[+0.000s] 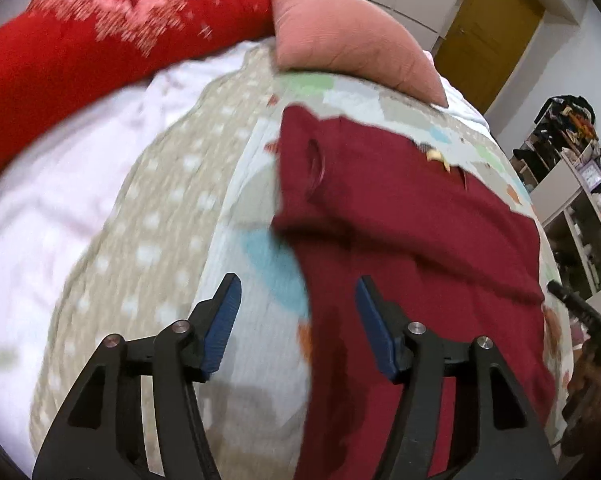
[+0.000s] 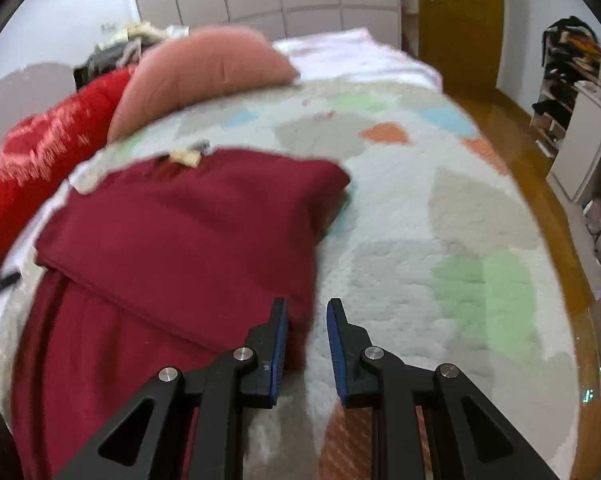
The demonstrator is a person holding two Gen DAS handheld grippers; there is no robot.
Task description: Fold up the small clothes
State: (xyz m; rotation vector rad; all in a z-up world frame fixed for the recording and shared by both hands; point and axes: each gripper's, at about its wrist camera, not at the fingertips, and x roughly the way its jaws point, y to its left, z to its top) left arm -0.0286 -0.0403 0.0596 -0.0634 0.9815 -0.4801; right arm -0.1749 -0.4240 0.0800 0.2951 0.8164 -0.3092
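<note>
A dark red garment [image 2: 172,232] lies spread on the bed [image 2: 440,208], over a quilt [image 2: 460,240] with pale green, blue and orange patches. Its upper part is folded over the lower part, leaving a straight fold edge across the cloth. At its far edge a small cream tag [image 2: 185,157] shows.

Beyond the garment a pink pillow [image 2: 204,68] rests on the quilt, and beside it lies a bright red blanket [image 1: 100,32] with a pale pattern. A heap of clothes [image 2: 124,42] sits behind the pillow near the headboard. To the right are a wooden floor, a yellow-brown door [image 1: 488,32] and shelves [image 2: 568,92] crowded with things.

The left gripper [image 1: 298,328] is spread wide and holds nothing; it hovers over the garment's left edge, one finger above the quilt, the other above the red cloth. The right gripper [image 2: 307,344] is parted by a narrow gap and empty, at the garment's right edge; whether its left finger touches the cloth is unclear.
</note>
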